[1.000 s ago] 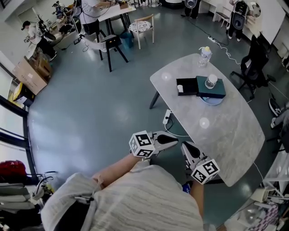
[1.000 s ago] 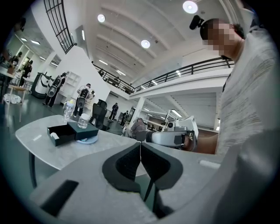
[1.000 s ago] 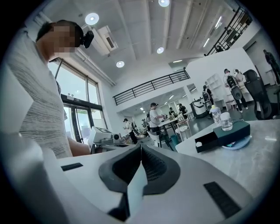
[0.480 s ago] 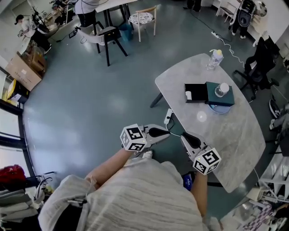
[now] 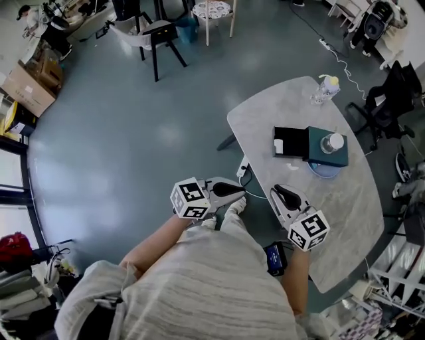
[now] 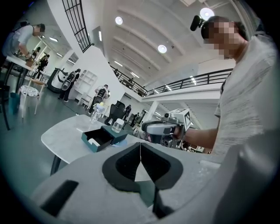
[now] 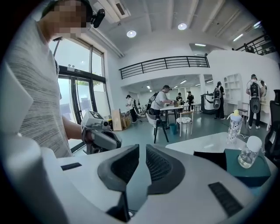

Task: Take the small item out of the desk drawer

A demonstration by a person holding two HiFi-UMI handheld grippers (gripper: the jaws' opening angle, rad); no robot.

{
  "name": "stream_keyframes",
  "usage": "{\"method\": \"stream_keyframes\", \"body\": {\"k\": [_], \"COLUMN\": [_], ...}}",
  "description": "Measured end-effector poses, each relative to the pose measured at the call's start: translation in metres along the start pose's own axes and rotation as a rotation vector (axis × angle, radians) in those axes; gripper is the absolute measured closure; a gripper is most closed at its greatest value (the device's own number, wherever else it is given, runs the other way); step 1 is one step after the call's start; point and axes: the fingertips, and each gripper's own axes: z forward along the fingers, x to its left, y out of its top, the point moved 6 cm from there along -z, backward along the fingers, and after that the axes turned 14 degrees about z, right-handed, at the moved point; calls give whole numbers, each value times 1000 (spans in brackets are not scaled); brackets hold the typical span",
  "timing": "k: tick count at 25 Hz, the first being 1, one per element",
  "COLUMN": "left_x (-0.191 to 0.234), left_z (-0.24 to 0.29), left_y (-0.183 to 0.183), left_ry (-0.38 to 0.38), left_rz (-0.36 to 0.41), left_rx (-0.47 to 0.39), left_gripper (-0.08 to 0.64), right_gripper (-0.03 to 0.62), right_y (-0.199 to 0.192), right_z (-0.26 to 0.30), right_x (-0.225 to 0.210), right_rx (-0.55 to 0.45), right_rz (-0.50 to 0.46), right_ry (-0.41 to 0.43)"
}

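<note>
A teal box [image 5: 328, 147] stands on the grey oval table [image 5: 265, 113]. Its black drawer [image 5: 291, 142] is pulled out to the left, with a small white item [image 5: 279, 145] inside. A glass jar [image 5: 331, 142] sits on top of the box. My left gripper [image 5: 240, 190] hangs shut and empty over the floor beside the table's near edge. My right gripper [image 5: 276, 192] is shut and empty above that edge, well short of the drawer. The left gripper view shows the open drawer [image 6: 97, 138], the white item [image 6: 92, 141] and the right gripper [image 6: 162, 128].
A drinks bottle [image 5: 323, 88] stands at the table's far end. A white power strip [image 5: 244, 170] and cable lie on the floor under the table's left edge. An office chair [image 5: 388, 99] is beyond the table, a black stool [image 5: 159, 36] and a wooden chair [image 5: 214, 10] farther off.
Both grippers and the person have come closer to the table. The right gripper now reaches over its near edge. Both stay shut, and the drawer stays as it was.
</note>
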Motion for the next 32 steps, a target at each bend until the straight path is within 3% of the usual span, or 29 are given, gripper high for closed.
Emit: {"method": "stream_keyframes", "body": {"k": [10, 14, 20, 32], "left_x": [78, 100, 122, 174], "left_z": [76, 109, 134, 156], "left_y": [34, 43, 36, 25], "left_ry": [4, -12, -30, -84], "left_rz": [6, 17, -8, -74], "left_rx": [58, 88, 128, 126], "left_gripper": [545, 545, 545, 545], "right_gripper": [577, 505, 502, 483], "right_y": [35, 38, 35, 24], "right_z": [22, 31, 47, 95], "right_x": [-96, -121, -148, -196], "right_rx": [112, 164, 226, 507], "right_rz": [-97, -133, -159, -329], "right_ry": [-6, 10, 20, 13]}}
